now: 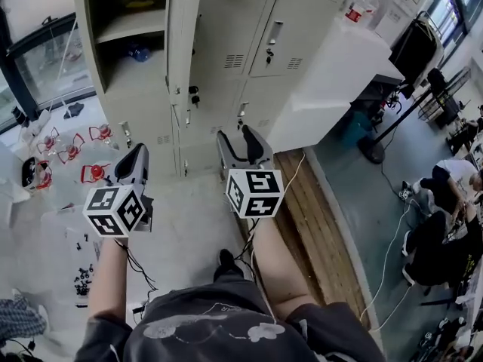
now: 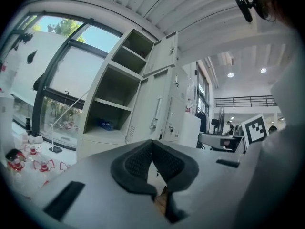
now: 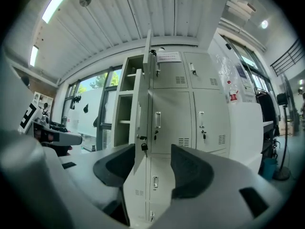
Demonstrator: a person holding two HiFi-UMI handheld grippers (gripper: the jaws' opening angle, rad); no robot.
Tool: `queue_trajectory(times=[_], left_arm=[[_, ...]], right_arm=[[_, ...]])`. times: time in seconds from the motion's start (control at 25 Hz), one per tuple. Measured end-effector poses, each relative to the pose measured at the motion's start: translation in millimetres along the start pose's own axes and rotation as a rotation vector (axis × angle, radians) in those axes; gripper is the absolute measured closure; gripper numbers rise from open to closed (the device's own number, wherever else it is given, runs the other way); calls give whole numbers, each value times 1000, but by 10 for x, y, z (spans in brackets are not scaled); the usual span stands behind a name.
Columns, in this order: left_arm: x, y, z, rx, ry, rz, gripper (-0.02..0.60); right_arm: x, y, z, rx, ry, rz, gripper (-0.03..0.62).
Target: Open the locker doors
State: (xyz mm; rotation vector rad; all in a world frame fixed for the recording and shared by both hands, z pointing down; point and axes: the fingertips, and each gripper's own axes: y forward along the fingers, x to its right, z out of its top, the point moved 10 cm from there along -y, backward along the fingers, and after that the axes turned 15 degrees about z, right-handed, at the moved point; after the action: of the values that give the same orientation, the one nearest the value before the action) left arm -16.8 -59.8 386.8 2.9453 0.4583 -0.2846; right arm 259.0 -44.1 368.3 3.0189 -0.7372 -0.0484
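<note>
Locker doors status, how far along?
Done: two left-column doors stand open, shelves showing. In hand: nothing; the right gripper is open and empty, the left gripper shut, both short of the lockers. Left: the middle-column doors and right-column doors look closed.

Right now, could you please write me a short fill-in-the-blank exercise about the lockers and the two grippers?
The right gripper has its jaws ____, with nothing between them.
The left gripper has its jaws ____.
The locker door in the leftmost column stands ____.
The object on the lowest exposed shelf is coloured ____.
Missing words: open; shut; open; blue.
</note>
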Motion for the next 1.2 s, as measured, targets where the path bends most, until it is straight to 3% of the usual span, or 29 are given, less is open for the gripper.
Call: queue_trajectory(times=[0.28,0.56,0.92,1.2], left_arm=[[311,539,92,40,22,167,574],[615,828,100,59,11,284,574],[822,885,225,111,6,392,573],[671,966,428,145,8,408,573]], right_arm=[[785,606,24,25,11,169,353],[1289,988,10,30,17,298,353],[1493,1429,148,42,26,438,353],[1449,1769,351,66,24,442,353]])
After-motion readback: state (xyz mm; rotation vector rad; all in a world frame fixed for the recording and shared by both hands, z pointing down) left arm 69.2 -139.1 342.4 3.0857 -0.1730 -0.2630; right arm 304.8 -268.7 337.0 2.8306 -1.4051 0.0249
